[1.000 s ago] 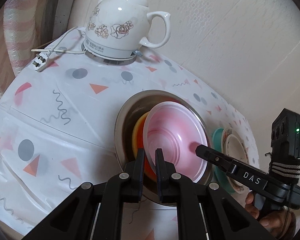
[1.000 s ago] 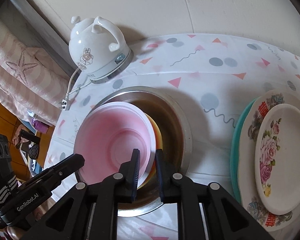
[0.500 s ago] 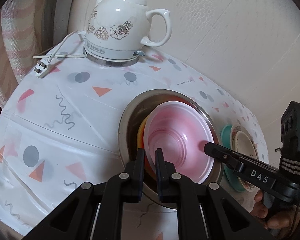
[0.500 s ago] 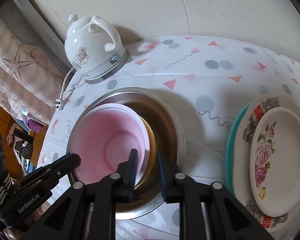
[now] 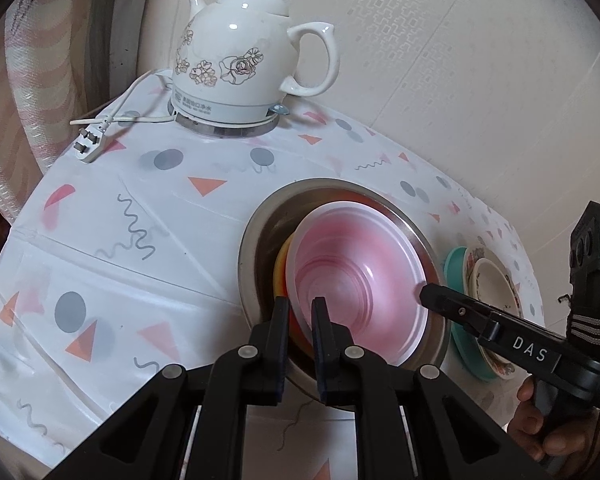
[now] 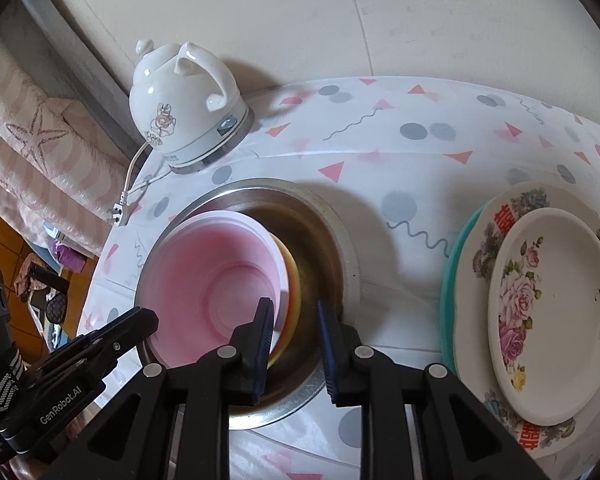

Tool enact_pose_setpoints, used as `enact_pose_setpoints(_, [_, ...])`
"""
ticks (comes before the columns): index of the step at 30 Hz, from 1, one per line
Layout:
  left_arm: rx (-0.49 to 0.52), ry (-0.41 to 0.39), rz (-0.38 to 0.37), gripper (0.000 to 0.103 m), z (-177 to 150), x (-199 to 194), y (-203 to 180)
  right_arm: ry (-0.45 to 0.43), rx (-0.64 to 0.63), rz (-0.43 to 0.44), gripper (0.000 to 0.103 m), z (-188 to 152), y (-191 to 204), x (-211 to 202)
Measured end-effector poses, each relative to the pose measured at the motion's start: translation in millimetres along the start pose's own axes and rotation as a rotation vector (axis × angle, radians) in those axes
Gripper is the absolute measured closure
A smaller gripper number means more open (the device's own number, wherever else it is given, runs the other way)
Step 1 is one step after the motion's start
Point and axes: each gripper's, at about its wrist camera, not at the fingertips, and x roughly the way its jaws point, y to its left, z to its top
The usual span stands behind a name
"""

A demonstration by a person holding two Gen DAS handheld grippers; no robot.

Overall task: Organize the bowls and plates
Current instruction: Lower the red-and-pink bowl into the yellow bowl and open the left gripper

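A pink bowl (image 5: 360, 280) (image 6: 220, 276) rests tilted on a yellow-orange bowl (image 5: 281, 268) (image 6: 294, 280) inside a steel basin (image 5: 252, 240) (image 6: 332, 240). My left gripper (image 5: 301, 312) is shut on the pink bowl's near rim; in the right wrist view it (image 6: 140, 320) shows from the side at the bowl's left edge. My right gripper (image 6: 295, 316) stands open over the bowls' right rims, which pass through its gap with the pads clear of them. Its tip (image 5: 424, 292) shows at the pink bowl's right edge.
A plate stack sits right of the basin: a teal plate (image 6: 448, 280), a large flowered plate (image 6: 500, 220) and a smaller rose plate (image 6: 552, 288) on top. A white kettle (image 5: 236, 60) (image 6: 184, 100) stands behind, its plug (image 5: 90, 146) near the table's left edge. A hand (image 5: 540, 432) holds the right gripper.
My right gripper's jaws have spread apart and let go of the bowl rims. The left gripper has kept its hold on the pink bowl.
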Motion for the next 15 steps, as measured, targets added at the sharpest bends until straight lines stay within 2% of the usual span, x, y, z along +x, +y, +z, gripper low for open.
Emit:
enact_pose_setpoints(9, [0.003,-0.007,-0.005,0.086,-2,-6,1,-0.044,0.033,-0.004,0.081,-3,-6,-12])
enact_pose_setpoints(15, [-0.013,-0.017,-0.011,0.078,-1,-12,6,-0.062,0.067,-0.018,0.081,-7,-14,-17])
